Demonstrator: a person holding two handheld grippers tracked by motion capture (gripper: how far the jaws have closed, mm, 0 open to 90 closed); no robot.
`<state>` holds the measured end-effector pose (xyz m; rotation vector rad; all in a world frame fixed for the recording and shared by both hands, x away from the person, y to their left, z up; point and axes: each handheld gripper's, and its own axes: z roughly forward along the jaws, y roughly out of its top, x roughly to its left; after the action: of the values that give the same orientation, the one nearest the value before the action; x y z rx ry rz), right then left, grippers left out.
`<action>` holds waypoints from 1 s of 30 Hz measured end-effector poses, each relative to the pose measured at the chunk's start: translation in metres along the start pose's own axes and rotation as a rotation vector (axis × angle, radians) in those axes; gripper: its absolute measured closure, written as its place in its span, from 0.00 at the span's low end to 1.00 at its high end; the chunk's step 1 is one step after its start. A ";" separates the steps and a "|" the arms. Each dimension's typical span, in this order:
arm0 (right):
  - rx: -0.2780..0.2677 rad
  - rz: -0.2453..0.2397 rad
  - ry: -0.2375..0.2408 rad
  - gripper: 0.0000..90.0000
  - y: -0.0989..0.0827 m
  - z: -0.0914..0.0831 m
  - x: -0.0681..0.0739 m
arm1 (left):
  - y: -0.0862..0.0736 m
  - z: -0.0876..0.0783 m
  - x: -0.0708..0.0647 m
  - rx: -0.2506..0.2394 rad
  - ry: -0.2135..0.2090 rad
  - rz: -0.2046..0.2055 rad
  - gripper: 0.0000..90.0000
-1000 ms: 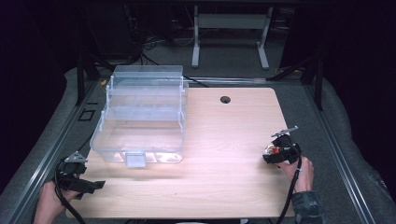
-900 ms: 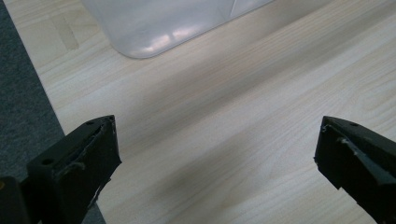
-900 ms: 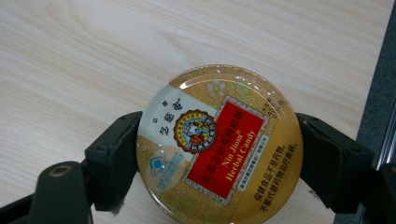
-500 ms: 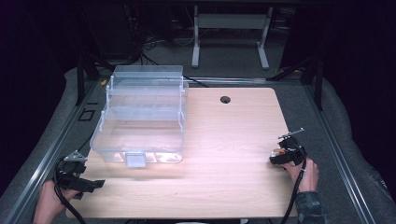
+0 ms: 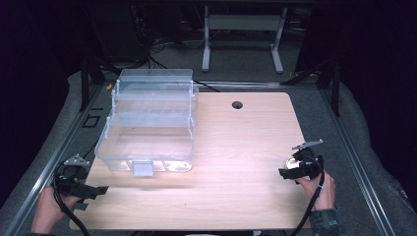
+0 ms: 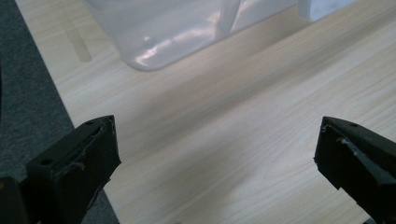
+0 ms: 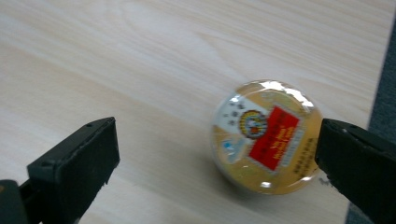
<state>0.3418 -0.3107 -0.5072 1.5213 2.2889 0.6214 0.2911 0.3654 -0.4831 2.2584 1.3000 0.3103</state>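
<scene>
Right hand-held gripper point(image 7: 217, 154) shifted toward table edge, jaws just opened, round tin point(image 7: 266, 135) label blurred

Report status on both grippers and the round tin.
Right gripper open, jaws just widened, round tin between the fingers, not gripped. Left gripper open, empty, near clear plastic box. Nothing in the way.

The high view looks forward and down over the whole wooden table point(image 5: 236, 147). The left gripper view sits low and close, facing the clear plastic box point(image 6: 177, 32), also seen from above point(image 5: 147, 128). The right gripper view looks steeply down at a round tin point(image 7: 266, 135).
</scene>
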 end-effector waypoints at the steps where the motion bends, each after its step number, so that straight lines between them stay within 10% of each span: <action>1: -0.003 -0.008 0.019 0.00 0.000 -0.001 0.004 | 0.003 -0.003 0.000 -0.002 0.003 0.001 0.00; 14: -0.044 -0.089 0.039 0.00 -0.002 -0.021 0.044 | 0.048 -0.020 0.025 -0.049 -0.001 -0.038 0.00; 30: -0.079 -0.068 0.066 0.03 -0.019 -0.019 0.051 | 0.110 0.003 0.058 -0.004 -0.022 -0.125 0.02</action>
<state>0.2982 -0.2735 -0.5020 1.4008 2.3248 0.7437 0.4034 0.3688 -0.4305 2.1597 1.4205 0.2427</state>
